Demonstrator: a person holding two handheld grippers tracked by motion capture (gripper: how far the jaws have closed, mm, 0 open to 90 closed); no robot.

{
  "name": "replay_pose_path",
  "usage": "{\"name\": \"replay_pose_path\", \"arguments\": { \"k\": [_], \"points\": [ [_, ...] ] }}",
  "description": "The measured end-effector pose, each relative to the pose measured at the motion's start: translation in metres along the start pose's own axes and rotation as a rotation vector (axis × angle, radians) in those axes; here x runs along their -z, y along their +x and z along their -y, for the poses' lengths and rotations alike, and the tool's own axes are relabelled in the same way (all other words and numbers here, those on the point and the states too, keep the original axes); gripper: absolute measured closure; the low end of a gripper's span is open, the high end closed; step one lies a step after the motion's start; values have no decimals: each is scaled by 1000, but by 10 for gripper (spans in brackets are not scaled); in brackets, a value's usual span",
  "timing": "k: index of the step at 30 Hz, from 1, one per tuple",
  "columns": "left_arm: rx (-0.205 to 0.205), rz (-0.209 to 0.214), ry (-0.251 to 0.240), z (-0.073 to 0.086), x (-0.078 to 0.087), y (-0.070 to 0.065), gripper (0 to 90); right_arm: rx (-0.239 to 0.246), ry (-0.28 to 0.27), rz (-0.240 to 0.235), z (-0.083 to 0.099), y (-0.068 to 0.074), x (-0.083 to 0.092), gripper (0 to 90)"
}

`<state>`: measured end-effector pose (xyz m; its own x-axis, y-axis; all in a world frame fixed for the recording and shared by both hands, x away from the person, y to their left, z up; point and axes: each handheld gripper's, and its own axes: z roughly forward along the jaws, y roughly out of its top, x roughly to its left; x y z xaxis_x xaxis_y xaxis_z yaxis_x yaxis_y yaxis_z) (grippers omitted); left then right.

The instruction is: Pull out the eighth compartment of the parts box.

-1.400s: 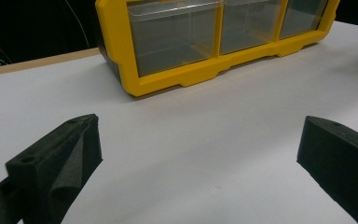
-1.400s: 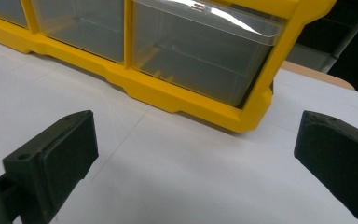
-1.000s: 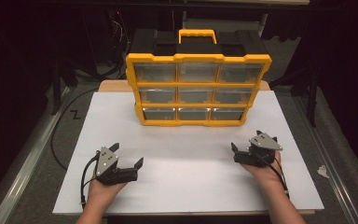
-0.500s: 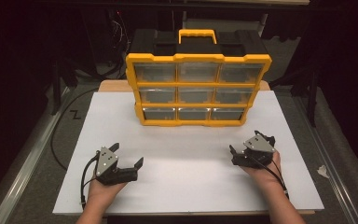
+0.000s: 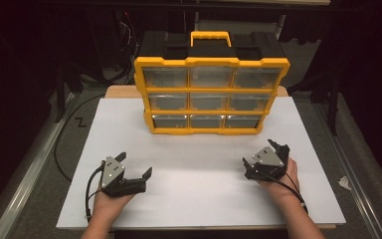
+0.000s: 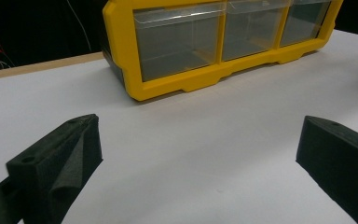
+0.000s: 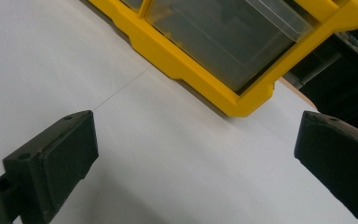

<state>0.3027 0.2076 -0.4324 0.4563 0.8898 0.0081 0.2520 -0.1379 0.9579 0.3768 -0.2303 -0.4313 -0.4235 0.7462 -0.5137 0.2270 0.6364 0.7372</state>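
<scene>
White sheet (image 5: 199, 194) covering the counter, with a strip of bare wood (image 5: 122, 91) showing at its far edge.

Left gripper (image 5: 135, 165): black, with a grey three-cornered plate on top, held in the person's left hand (image 5: 110, 201) at about 7 o'clock on the sheet. It is low over the sheet and aims toward 1 o'clock. Fingers (image 6: 60, 158) wide apart, nothing between them. A black cable trails from it toward the near edge. In the left gripper view the fingers frame bare white sheet, with the bottom left drawer of the cabinet ahead.

Drawer cabinet (image 5: 211, 94): yellow frame, black back and top, yellow carry handle (image 5: 210, 37). It stands upright at 12 o'clock, on the far part of the sheet, front facing the person. Nine clear drawers in three rows of three, all pushed in. Contents cannot be told. It is well apart from both grippers.

Right gripper (image 5: 264, 152): black, with the same grey plate, held in the person's right hand (image 5: 278, 179) at about 5 o'clock on the sheet. It aims toward 11 o'clock. Fingers (image 7: 53, 156) wide apart, nothing held. The right gripper view shows the cabinet's bottom right drawer (image 7: 223, 37) and yellow corner ahead.

Scrap of white paper (image 5: 344, 182): on the grey floor at 3 o'clock, off the counter.
</scene>
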Motion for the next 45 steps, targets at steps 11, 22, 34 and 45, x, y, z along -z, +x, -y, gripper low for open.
{"name": "replay_pose_path", "arguments": {
  "k": [11, 22, 34, 45],
  "points": [
    [0, 3, -1, 0, 0, 0, 11, 148, 21, 34, -3, 9, 0, 9],
    [2, 3, -1, 0, 0, 0, 12, 274, 31, 62, -7, 17, 3, 9],
    [1, 4, -1, 0, 0, 0, 13, 472, 54, 105, -13, 27, 9, 10],
    [2, 4, -2, 0, 0, 0, 14, 619, 58, 143, -16, 33, 12, 12]
  ]
}}
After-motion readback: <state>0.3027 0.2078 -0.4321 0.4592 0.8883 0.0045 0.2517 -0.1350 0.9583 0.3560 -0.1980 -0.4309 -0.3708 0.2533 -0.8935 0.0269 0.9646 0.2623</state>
